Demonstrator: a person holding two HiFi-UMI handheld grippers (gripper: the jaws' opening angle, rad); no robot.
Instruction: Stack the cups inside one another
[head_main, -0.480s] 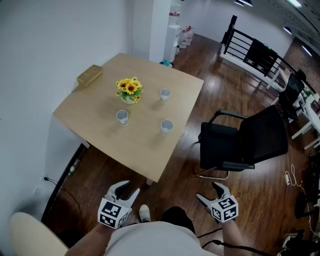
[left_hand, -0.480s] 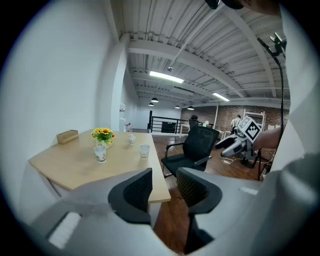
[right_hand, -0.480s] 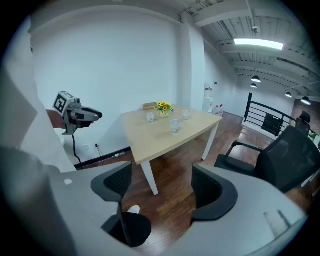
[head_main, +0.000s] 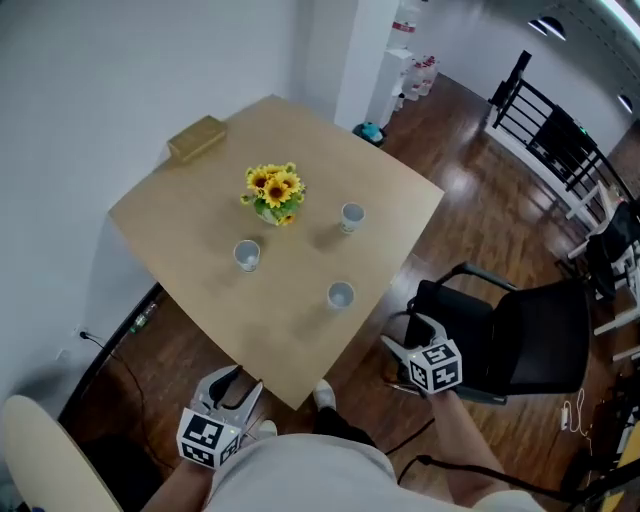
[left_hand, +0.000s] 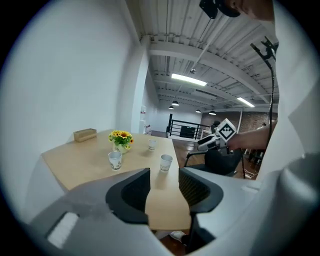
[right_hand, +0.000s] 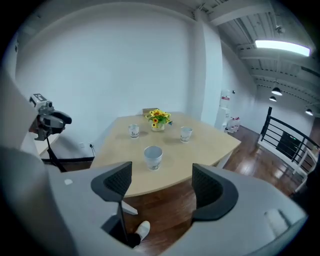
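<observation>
A smooth table (head_main: 190, 215) of light wood holds three small round things to drink from. The near cup (head_main: 340, 295) stands close to the table's front edge. The left cup (head_main: 247, 255) stands further in. The far cup (head_main: 352, 216) stands just beside the yellow sunflowers (head_main: 275, 190), which sit in a little pot. All three are pale, upright and well apart, and none is inside another. A brown, brick-shaped box (head_main: 196, 138) lies at the far corner by the white wall (head_main: 100, 80).

The left gripper (head_main: 240, 382) is low, off the table's front edge, over the dark shiny wooden floor (head_main: 470, 200). Its black ridged jaws are apart, with nothing between them. The right gripper (head_main: 403, 333) is beside a black chair (head_main: 530, 345). Its jaws are wide apart and hold nothing.
</observation>
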